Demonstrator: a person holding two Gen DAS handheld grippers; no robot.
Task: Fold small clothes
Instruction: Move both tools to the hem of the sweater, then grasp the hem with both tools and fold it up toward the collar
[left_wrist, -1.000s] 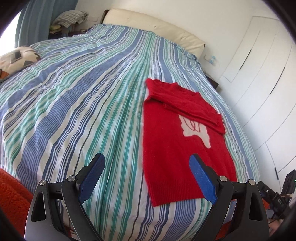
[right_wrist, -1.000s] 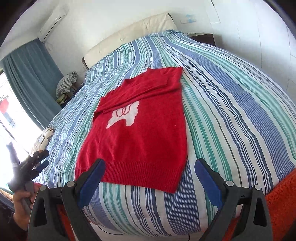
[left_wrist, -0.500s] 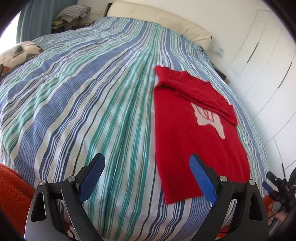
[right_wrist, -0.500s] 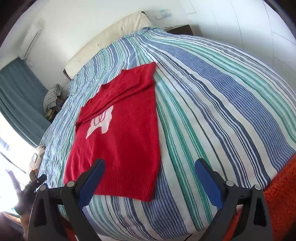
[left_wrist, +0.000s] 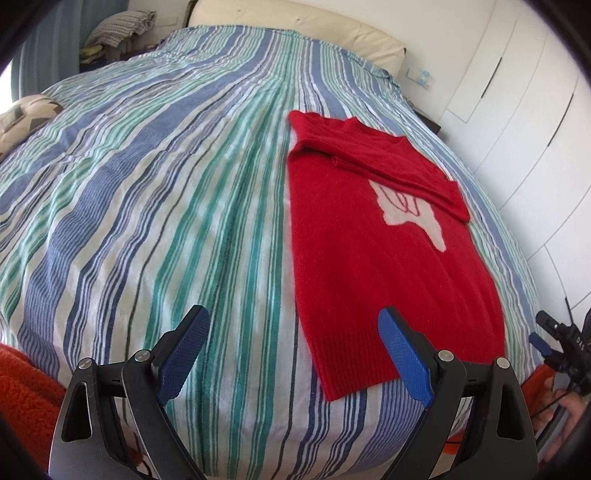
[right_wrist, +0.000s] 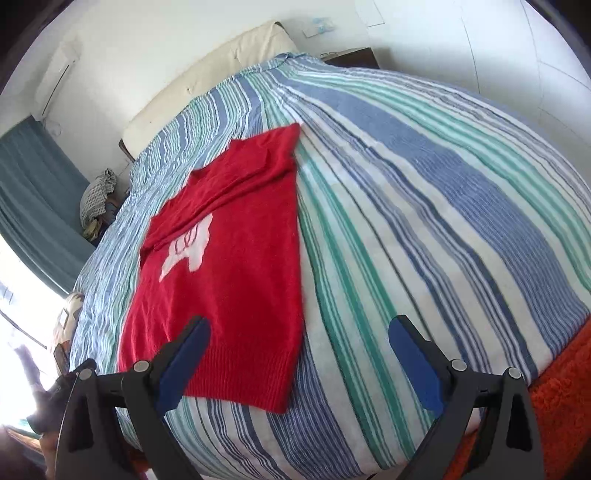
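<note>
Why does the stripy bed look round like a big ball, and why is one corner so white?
Both wrist views use fisheye lenses, bending the flat striped bedspread and red sweater into a dome; in the right wrist view, window daylight washes out the left edge.

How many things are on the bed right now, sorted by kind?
Red sweater: 1, lying flat on the striped bedspread with its sleeves folded across the chest
Patterned cushion: 1, at the far left edge of the bed
Cream pillow: 1, at the head
Total: 3
</note>
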